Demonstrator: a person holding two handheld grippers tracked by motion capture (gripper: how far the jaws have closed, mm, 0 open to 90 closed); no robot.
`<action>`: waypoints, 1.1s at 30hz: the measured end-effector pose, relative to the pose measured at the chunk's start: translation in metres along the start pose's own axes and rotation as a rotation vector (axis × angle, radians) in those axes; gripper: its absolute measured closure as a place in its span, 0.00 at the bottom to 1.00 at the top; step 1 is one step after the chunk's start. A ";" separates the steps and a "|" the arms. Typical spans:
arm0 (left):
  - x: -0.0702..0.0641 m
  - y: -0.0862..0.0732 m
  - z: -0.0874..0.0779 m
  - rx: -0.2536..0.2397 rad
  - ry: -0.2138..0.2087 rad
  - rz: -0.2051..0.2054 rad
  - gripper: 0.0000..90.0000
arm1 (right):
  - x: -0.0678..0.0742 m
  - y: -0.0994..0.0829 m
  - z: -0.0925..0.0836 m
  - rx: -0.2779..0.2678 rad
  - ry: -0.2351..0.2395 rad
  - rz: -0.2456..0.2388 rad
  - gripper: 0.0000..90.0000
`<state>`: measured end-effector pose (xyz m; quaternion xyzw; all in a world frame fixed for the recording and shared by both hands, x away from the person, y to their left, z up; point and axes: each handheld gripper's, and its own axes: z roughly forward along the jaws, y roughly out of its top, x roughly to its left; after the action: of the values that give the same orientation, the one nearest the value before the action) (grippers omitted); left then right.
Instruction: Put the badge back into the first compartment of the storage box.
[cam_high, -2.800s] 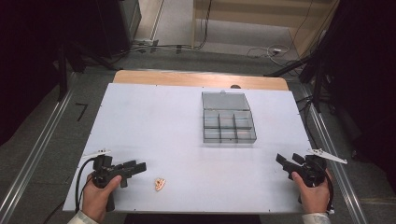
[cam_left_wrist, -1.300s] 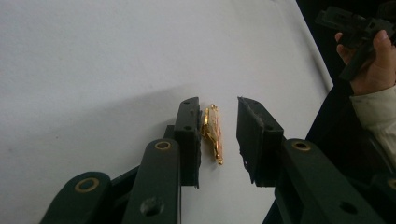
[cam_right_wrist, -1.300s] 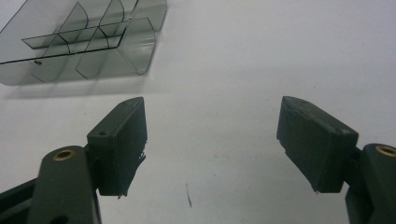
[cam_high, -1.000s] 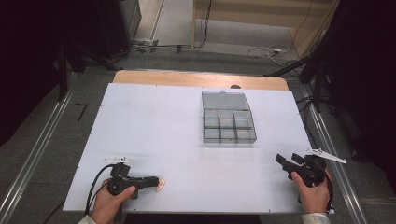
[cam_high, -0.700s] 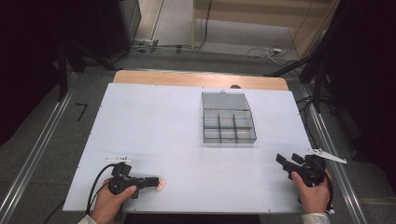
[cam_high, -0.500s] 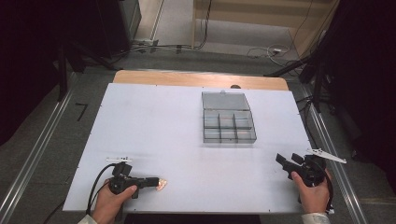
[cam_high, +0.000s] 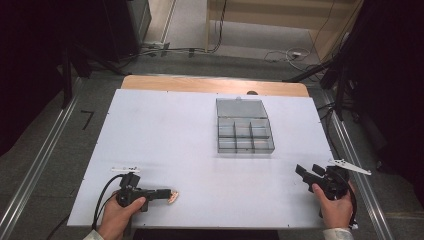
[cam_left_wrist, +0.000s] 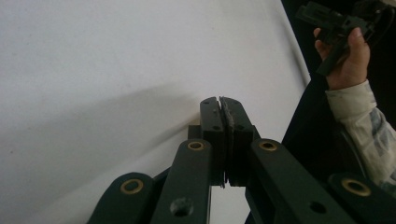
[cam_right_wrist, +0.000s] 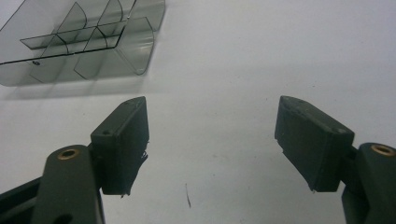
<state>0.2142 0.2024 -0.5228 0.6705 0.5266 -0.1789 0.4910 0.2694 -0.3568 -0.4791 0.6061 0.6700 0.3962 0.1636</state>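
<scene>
One white table (cam_high: 160, 135) across the middle of the high view. One clear divided box (cam_high: 244, 131) right of centre, counted at six small compartments in two rows of three, plus one wide undivided part above them. Two grippers: left gripper (cam_high: 166, 194) at lower left, right gripper (cam_high: 303, 173) at lower right, two black jaws apiece. Two hands, one per gripper: left hand (cam_high: 118, 218), right hand (cam_high: 333, 206). One small pinkish piece (cam_high: 173, 197) at the tip of the lower-left gripper. One black cable (cam_high: 100, 200) looping at lower left.
</scene>
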 end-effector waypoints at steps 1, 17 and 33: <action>-0.001 0.001 0.000 -0.007 -0.002 0.002 1.00 | 0.000 0.000 0.000 0.000 0.000 0.000 0.27; -0.011 0.015 0.000 -0.067 -0.058 0.001 1.00 | 0.000 0.000 0.001 0.000 -0.005 -0.004 0.27; -0.018 0.043 0.011 -0.105 -0.073 -0.014 1.00 | 0.000 0.000 0.000 0.003 -0.013 -0.011 0.27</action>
<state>0.2482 0.1851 -0.4933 0.6329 0.5217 -0.1789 0.5433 0.2697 -0.3569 -0.4794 0.6052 0.6729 0.3902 0.1694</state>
